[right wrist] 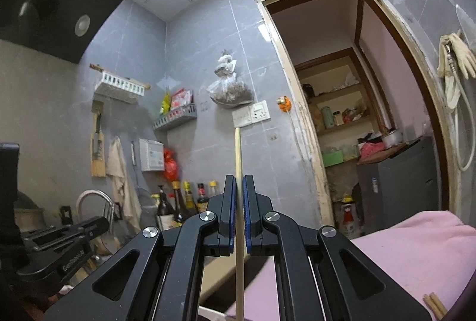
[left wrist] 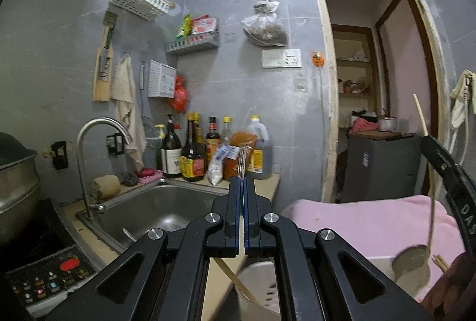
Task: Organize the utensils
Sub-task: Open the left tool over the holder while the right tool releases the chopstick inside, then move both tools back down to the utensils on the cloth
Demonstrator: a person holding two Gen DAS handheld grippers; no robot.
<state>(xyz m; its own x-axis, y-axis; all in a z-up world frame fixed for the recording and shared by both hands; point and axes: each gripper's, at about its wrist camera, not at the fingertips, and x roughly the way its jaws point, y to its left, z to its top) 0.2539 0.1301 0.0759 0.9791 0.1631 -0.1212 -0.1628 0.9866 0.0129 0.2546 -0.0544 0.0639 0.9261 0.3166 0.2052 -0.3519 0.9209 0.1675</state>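
Observation:
My left gripper [left wrist: 241,181] is shut on thin metal chopsticks [left wrist: 243,160] that stick up past its tips, above the counter beside the sink. A metal utensil holder [left wrist: 261,288] with holes sits below it, with a wooden handle [left wrist: 235,279] leaning in it. My right gripper [right wrist: 239,181] is shut on the long wooden handle [right wrist: 238,160] of a ladle; the left wrist view shows that ladle [left wrist: 428,160] upright at the right, its bowl [left wrist: 412,260] low over the pink cloth [left wrist: 372,219]. Wooden chopstick ends [right wrist: 434,304] lie on the cloth.
A steel sink [left wrist: 166,210] with a tap [left wrist: 89,142] lies to the left. Sauce bottles [left wrist: 193,148] and an oil jug [left wrist: 258,142] stand behind it. An induction cooker [left wrist: 44,276] and steel pot [left wrist: 15,178] are far left. A doorway [left wrist: 374,82] opens on the right.

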